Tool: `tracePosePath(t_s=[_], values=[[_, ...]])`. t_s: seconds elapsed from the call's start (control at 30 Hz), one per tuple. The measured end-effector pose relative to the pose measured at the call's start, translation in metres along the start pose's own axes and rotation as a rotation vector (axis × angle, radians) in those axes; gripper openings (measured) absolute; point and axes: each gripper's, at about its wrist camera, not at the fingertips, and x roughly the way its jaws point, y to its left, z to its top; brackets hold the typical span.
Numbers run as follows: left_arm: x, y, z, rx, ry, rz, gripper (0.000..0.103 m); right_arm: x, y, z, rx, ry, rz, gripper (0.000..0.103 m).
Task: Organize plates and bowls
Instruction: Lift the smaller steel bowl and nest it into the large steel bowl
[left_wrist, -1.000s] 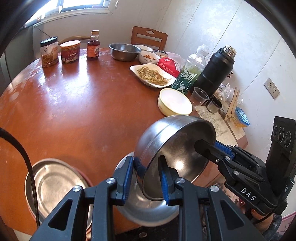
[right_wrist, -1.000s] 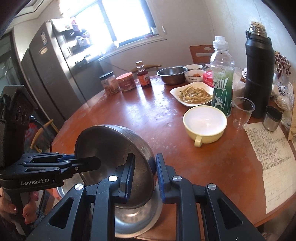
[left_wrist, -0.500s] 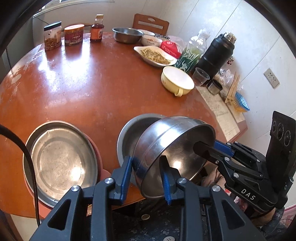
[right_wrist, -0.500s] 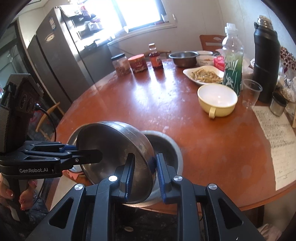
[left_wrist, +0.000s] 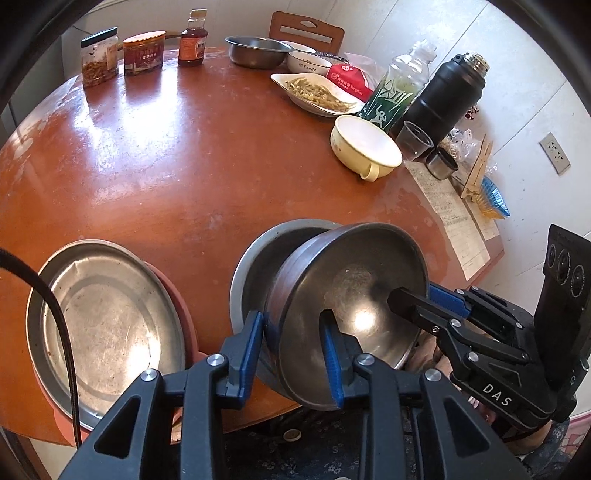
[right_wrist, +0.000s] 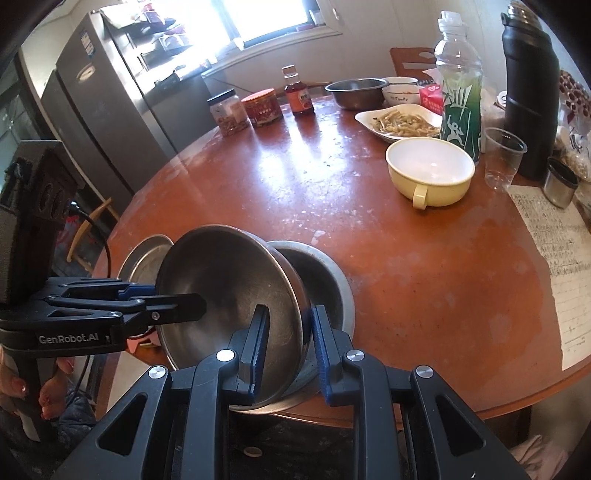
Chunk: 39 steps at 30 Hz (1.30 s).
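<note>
Steel bowl (left_wrist: 354, 288) over second bowl (left_wrist: 258, 258)

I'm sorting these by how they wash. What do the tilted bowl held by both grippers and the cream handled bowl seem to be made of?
The tilted bowl looks like stainless steel: grey, brushed, with bright glints and fine scratches. The cream handled bowl looks like glazed ceramic or perhaps enamel or plastic: opaque, smooth, softly glossy. The pictures leave that open.
</note>
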Motion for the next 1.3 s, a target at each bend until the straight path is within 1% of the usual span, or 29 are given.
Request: tracePosePath(t_s=[0.2,0.63,0.97,1.3], values=[[0.005,-0.005,0.001,0.024,0.004,0.012,0.031,0.005,-0.004,0.000,0.002,0.014,-0.006,0.026],[0.016,-0.006,0.004,0.026,0.027,0.028,0.031,0.007,-0.005,-0.001,-0.006,0.025,-0.014,0.026],[0.025,-0.010,0.006,0.042,0.036,0.048,0.031,0.011,-0.003,-0.001,-0.024,0.031,-0.045,0.027],[0.026,-0.009,0.005,0.055,0.036,0.048,0.031,0.013,0.000,0.000,-0.046,0.029,-0.068,0.027]])
